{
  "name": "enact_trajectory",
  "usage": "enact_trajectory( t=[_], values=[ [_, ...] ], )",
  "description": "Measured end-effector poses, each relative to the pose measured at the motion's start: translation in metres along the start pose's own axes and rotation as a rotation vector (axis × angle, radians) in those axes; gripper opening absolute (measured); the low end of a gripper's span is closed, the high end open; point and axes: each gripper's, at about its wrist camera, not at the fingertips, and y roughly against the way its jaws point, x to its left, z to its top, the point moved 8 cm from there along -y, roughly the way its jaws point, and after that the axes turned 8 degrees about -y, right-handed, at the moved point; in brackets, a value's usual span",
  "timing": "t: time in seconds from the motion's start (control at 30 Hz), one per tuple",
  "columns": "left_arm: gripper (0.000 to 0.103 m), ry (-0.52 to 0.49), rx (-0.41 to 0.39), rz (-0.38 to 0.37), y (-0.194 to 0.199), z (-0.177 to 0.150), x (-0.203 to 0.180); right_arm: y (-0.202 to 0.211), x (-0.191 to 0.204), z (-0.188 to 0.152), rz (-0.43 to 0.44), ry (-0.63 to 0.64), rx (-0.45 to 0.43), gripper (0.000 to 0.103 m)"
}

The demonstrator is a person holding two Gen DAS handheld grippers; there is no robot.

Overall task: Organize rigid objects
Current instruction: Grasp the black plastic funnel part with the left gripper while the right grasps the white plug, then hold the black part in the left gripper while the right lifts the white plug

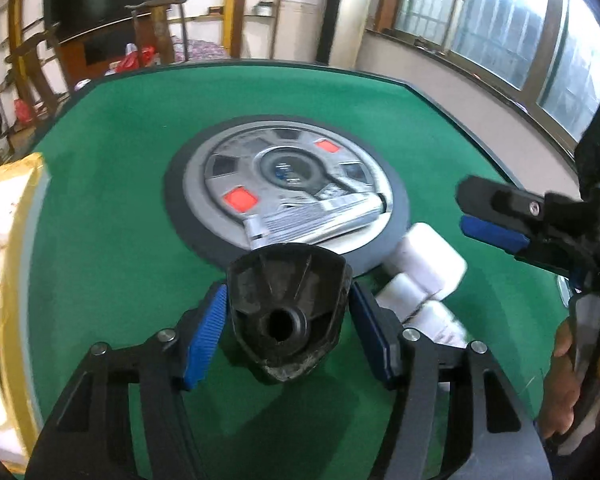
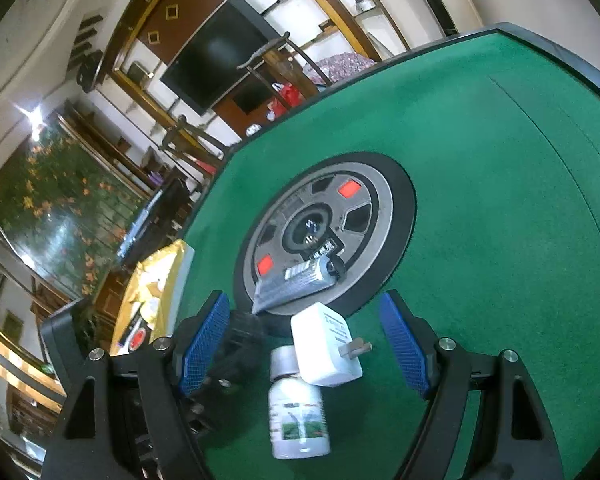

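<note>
My left gripper (image 1: 286,320) is clenched on a black knob (image 1: 286,316), held just above the felt (image 1: 112,216); I'd keep it level and carry it slowly. My right gripper (image 2: 304,344) is spread wide over a charger (image 2: 324,344) touching a bottle (image 2: 298,416); I'd centre on one only. A tube (image 2: 296,280) lies on the hub (image 2: 320,236). Shelves and a TV (image 2: 216,56) stand behind.

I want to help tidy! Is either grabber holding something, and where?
The left gripper pinches the black plastic piece by its two sides. The right gripper is open, holding nothing.
</note>
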Motion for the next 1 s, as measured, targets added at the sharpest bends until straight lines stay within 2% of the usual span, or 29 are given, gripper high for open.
enact_trajectory(
  t=[0.1,0.17,0.2,0.23,0.27,0.37,0.43,0.5,0.57,0.63,0.77,0.87,1.0],
  values=[
    [0.061,0.008,0.002,0.103,0.005,-0.008,0.025,-0.001,0.002,-0.003,-0.049,0.057,0.009,0.073],
    [0.061,0.047,-0.001,0.089,0.006,-0.01,0.036,-0.003,0.003,-0.008,-0.119,0.112,0.016,0.071],
    [0.061,0.071,-0.002,0.076,0.007,-0.01,0.038,-0.007,0.005,-0.012,-0.154,0.156,0.027,0.066],
    [0.061,0.073,-0.001,0.077,0.007,-0.01,0.039,-0.009,0.006,-0.015,-0.166,0.176,0.031,0.047],
    [0.061,0.06,0.004,0.089,0.006,-0.011,0.037,-0.011,0.006,-0.018,-0.186,0.191,0.042,0.033],
    [0.061,0.041,0.058,0.1,-0.005,-0.018,0.033,-0.012,0.0,-0.019,-0.171,0.176,0.051,0.032],
    [0.061,-0.006,0.061,0.155,-0.006,-0.021,0.028,-0.014,-0.003,-0.019,-0.162,0.17,0.06,0.033],
    [0.061,-0.02,0.057,0.166,-0.007,-0.021,0.026,-0.013,0.0,-0.02,-0.181,0.194,0.051,0.033],
    [0.061,-0.009,0.06,0.16,-0.009,-0.021,0.028,-0.008,0.004,-0.019,-0.212,0.233,0.018,0.037],
    [0.061,0.007,0.061,0.153,-0.01,-0.022,0.031,-0.011,0.005,-0.02,-0.238,0.254,0.024,0.04],
    [0.061,0.011,0.055,0.166,-0.01,-0.019,0.03,-0.026,-0.002,-0.031,-0.282,0.266,0.084,0.04],
    [0.06,0.011,0.054,0.164,-0.008,-0.019,0.03,-0.026,-0.001,-0.034,-0.311,0.305,0.079,0.038],
    [0.059,0.026,0.026,0.174,-0.001,-0.016,0.034,-0.019,-0.004,-0.028,-0.304,0.284,0.054,0.038]
  ],
)
